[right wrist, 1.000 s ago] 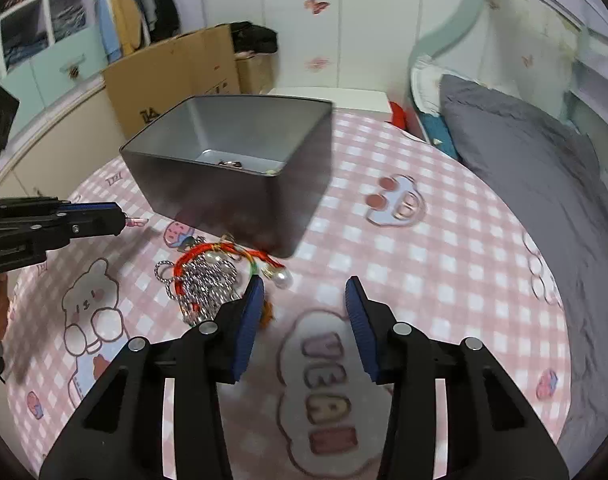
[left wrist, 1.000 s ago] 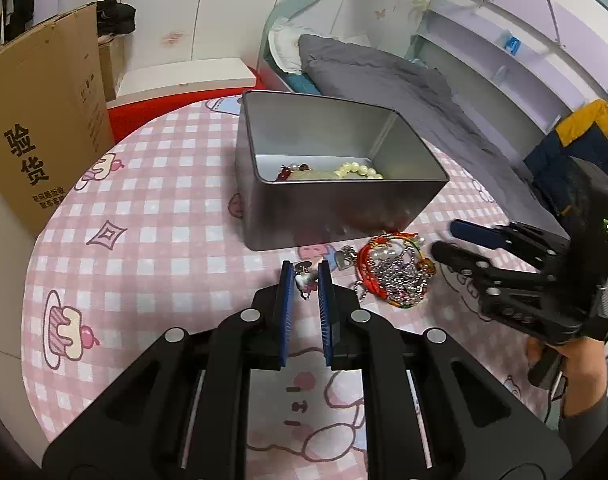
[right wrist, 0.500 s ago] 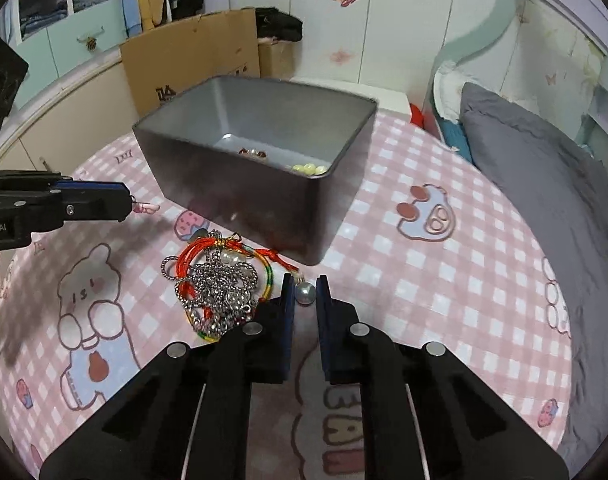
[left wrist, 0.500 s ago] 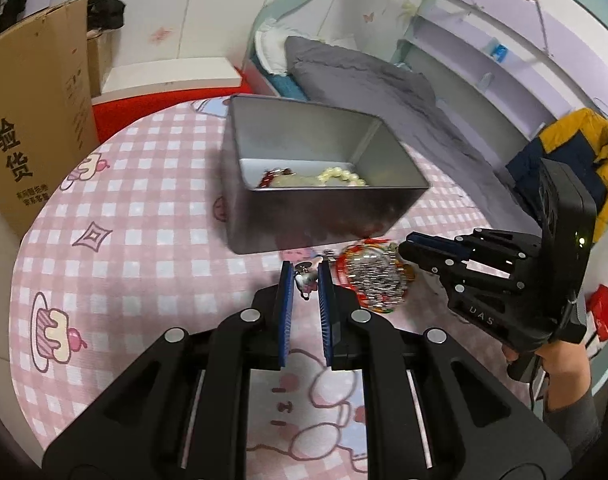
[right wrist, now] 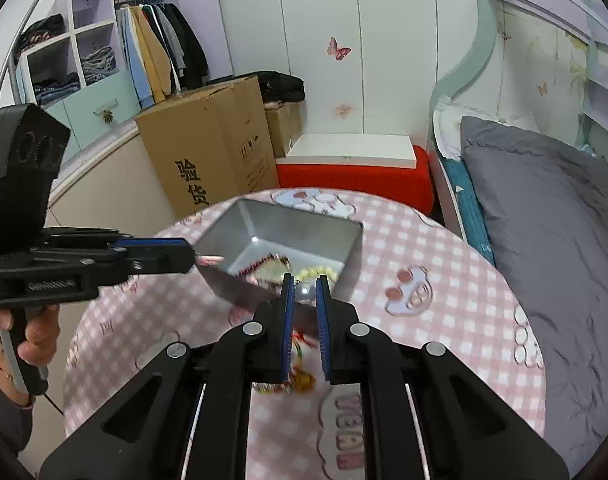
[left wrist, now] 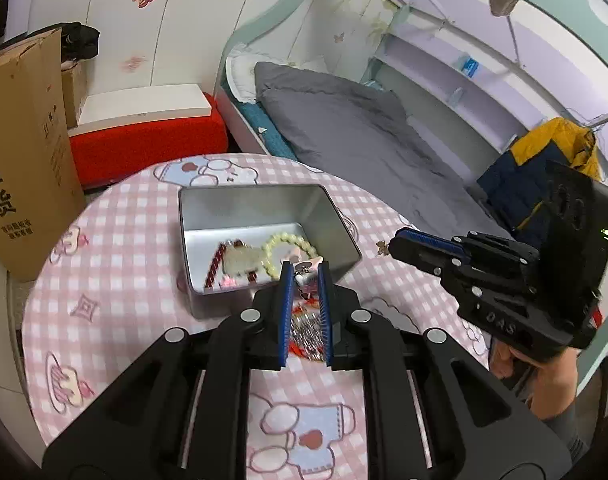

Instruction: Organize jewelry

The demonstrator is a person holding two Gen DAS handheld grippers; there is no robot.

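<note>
A grey metal tin stands on the pink checked round table and holds a pale bead bracelet and a red piece. My left gripper is shut on a small silver charm, raised above the tin's near rim. My right gripper is shut on a silver pearl earring, raised above the tin. A heap of red cord and silver chain jewelry lies on the table beside the tin, partly hidden behind my left fingers.
The table has a cartoon-print cloth. A cardboard box stands left of it, a red bench behind, and a grey bed to the right. The right gripper shows in the left wrist view.
The right gripper closed on the pearl earring and lifted it. Both grippers have risen well above the table with their pieces, toward the tin.
</note>
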